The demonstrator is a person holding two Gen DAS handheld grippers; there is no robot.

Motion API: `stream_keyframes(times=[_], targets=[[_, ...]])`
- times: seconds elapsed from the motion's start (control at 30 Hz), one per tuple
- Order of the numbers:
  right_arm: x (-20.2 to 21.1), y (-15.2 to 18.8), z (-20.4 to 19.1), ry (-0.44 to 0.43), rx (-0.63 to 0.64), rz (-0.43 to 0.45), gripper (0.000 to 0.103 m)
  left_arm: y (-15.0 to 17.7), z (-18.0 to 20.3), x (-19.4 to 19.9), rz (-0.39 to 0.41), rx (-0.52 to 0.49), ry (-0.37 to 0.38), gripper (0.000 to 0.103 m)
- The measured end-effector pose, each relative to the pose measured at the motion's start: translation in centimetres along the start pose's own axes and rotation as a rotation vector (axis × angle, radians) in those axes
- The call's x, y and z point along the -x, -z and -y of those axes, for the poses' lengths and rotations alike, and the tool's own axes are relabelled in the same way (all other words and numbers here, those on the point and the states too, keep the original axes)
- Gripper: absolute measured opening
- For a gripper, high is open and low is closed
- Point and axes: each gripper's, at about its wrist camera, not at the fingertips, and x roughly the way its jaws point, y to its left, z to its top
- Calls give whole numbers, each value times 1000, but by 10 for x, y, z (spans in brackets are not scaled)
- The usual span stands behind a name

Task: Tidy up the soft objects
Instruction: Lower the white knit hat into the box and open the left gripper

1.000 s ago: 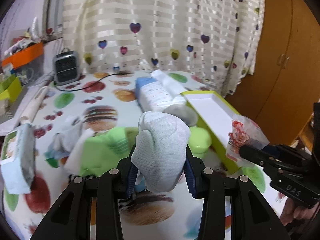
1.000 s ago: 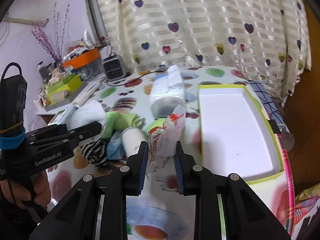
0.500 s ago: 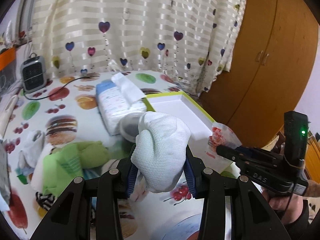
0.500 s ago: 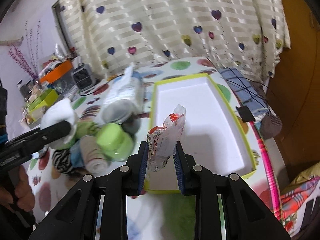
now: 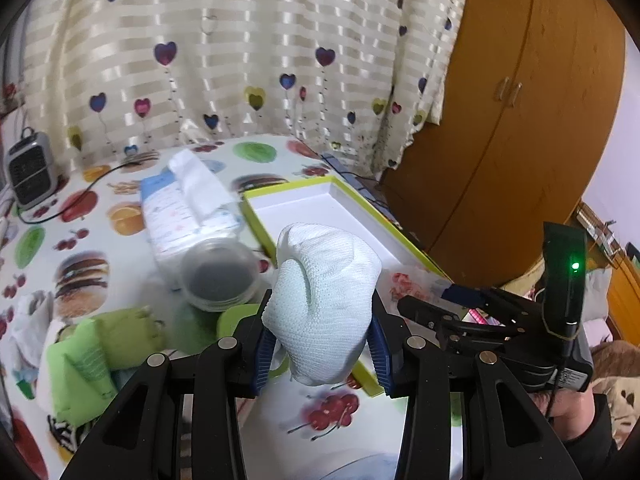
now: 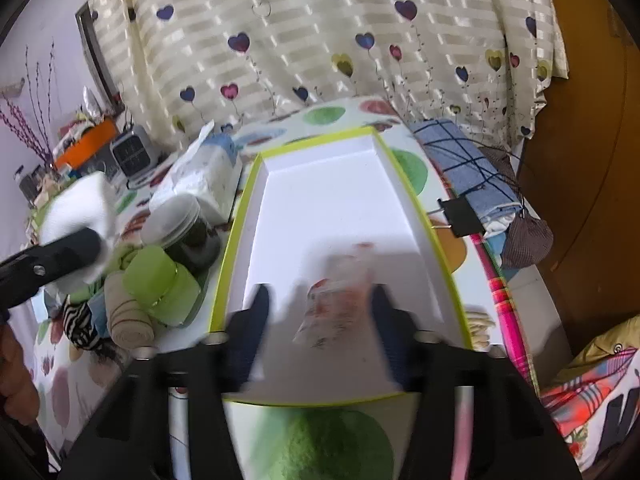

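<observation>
Your right gripper [image 6: 316,300] jaws are opening over the white tray [image 6: 340,200], releasing the snack packet [image 6: 336,296]; keep the left gripper [image 5: 320,336] jaws clamping the white sock [image 5: 324,300] until it clears.

Left gripper [image 5: 320,334] pitched forward and down, blue pads clamped on both sides of a rolled white sock [image 5: 323,304]. Right gripper [image 6: 318,308] angled down, jaws opening, blurred clear packet [image 6: 336,300] between them with gaps on both sides. Bare hand [image 5: 560,412] wrapped round the right gripper's handle, dark sleeve at the wrist.
</observation>
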Motion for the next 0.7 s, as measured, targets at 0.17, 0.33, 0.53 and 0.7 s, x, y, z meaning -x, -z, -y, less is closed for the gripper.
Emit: stream_keyframes(times=[0.17,0.33,0.53,0.7], targets=[[10,0,12,41,-28,18,62,-4,16,-21,-30,-28,21,40],[25,1,21,69,-52,46,62,-5,32,-44,-68,-58,39,40],[32,3,25,75,-40,57,62,-3,42,-71,-116,-71,35,43],[36,6,26,82,-35,70,62,-2,47,-82,-144,-80,73,48]])
